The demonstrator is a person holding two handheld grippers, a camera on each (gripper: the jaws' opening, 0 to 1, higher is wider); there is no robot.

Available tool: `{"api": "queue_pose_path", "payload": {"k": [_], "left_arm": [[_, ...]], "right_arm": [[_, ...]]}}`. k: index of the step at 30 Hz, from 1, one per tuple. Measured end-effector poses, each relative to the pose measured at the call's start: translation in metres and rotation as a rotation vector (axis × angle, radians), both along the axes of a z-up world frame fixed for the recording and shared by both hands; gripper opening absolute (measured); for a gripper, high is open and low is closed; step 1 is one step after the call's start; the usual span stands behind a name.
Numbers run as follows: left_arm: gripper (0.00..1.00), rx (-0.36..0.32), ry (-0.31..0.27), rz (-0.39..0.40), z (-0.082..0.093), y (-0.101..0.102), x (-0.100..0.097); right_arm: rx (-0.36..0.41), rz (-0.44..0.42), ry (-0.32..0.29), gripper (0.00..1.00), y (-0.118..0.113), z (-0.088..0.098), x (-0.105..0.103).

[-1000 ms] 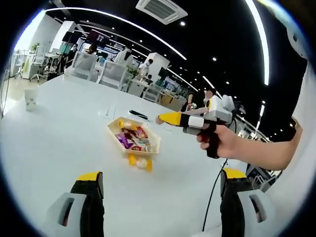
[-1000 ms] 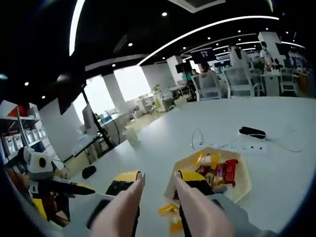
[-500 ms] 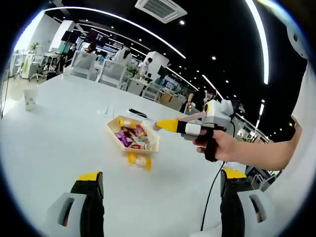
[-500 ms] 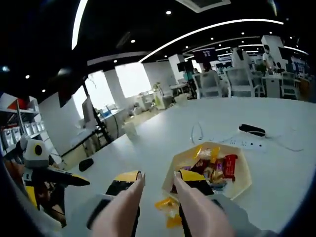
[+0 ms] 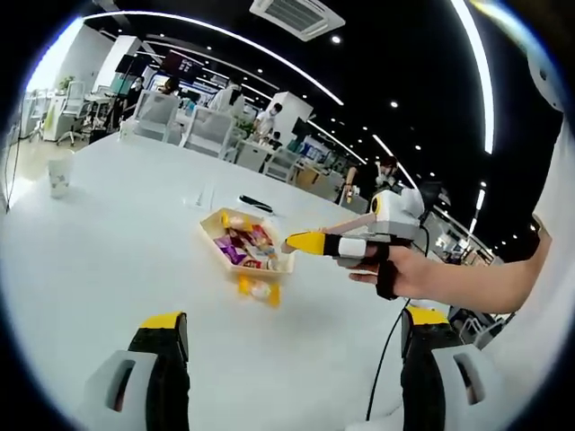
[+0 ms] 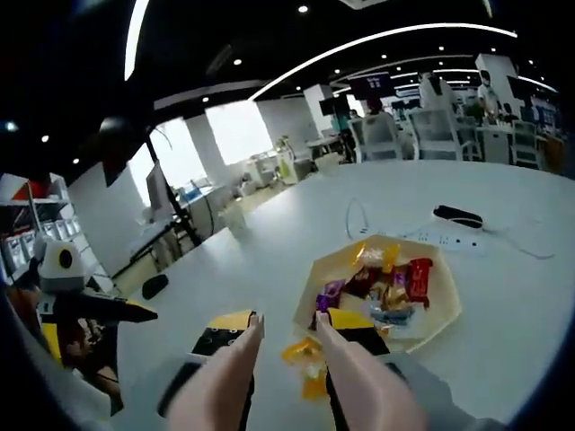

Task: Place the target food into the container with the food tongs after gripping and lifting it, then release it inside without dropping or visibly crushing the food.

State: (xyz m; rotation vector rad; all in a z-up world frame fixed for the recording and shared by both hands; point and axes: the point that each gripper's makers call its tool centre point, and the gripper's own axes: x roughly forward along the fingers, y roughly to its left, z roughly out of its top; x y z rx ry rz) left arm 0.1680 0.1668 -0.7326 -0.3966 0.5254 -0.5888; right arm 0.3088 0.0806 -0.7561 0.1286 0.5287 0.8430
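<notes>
Hovering above the white table (image 6: 269, 269): right gripper (image 6: 287, 325), pale pink food tongs (image 6: 296, 377) riding in its jaws, arms parted, gripping nothing. Lying just ahead, between the tong tips: one yellow-wrapped candy (image 6: 306, 364), its long axis running roughly along the tongs, just beside the shallow tan hexagonal tray (image 6: 445, 325) heaped with assorted wrapped sweets, too many to count. Waiting wide open, farther back: left gripper (image 5: 287, 334).

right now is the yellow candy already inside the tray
No, the yellow candy lies on the white table just outside the tray, ahead of the tongs.
</notes>
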Motion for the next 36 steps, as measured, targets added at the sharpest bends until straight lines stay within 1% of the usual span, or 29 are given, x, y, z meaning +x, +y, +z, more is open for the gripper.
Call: {"api": "queue_pose_path", "payload": {"k": [1, 3, 4, 6, 11, 13, 16, 18, 19, 21, 25, 31, 33, 36], "left_arm": [[0.99, 0.001, 0.003, -0.001, -0.001, 0.0, -0.001], [0.99, 0.003, 0.005, -0.002, -0.003, 0.0, -0.001], [0.99, 0.003, 0.005, -0.002, -0.003, 0.0, -0.001], [0.99, 0.002, 0.008, 0.002, -0.004, 0.0, 0.0], [0.99, -0.012, -0.012, 0.029, 0.002, 0.006, 0.005], [0.99, -0.014, -0.011, 0.039, 0.002, 0.009, 0.005], [0.99, -0.017, -0.007, 0.049, 0.001, 0.012, 0.004], [0.99, -0.019, 0.002, 0.048, -0.001, 0.013, 0.003], [0.99, -0.017, 0.007, 0.045, -0.001, 0.012, 0.002], [0.99, -0.013, 0.008, 0.041, -0.001, 0.011, 0.001], [0.99, -0.014, 0.013, 0.039, -0.002, 0.01, 0.001], [0.99, -0.013, 0.017, 0.035, -0.003, 0.009, 0.0], [0.99, -0.011, 0.019, 0.033, -0.004, 0.009, 0.0], [0.99, -0.01, 0.018, 0.035, -0.004, 0.009, 0.001]], "right_arm": [[0.012, 0.0, 0.015, 0.3, 0.0, -0.002, 0.0], [0.005, 0.005, 0.018, 0.3, 0.001, -0.004, -0.001], [-0.001, 0.009, 0.017, 0.3, 0.001, -0.005, -0.001], [-0.043, 0.028, 0.003, 0.3, 0.001, -0.011, -0.003], [-0.074, 0.047, 0.041, 0.3, 0.0, -0.026, -0.011], [-0.089, 0.055, 0.048, 0.3, 0.0, -0.032, -0.014], [-0.097, 0.065, 0.046, 0.3, 0.003, -0.035, -0.018], [-0.117, 0.078, 0.024, 0.3, 0.004, -0.038, -0.018], [-0.143, 0.091, -0.054, 0.3, 0.004, -0.036, -0.014], [-0.16, 0.105, -0.081, 0.3, 0.005, -0.037, -0.015], [-0.164, 0.113, -0.044, 0.3, 0.009, -0.041, -0.016], [-0.169, 0.105, -0.026, 0.3, 0.007, -0.047, -0.017], [-0.19, 0.117, -0.02, 0.3, 0.006, -0.052, -0.019], [-0.216, 0.12, -0.028, 0.3, 0.004, -0.056, -0.019]]}}
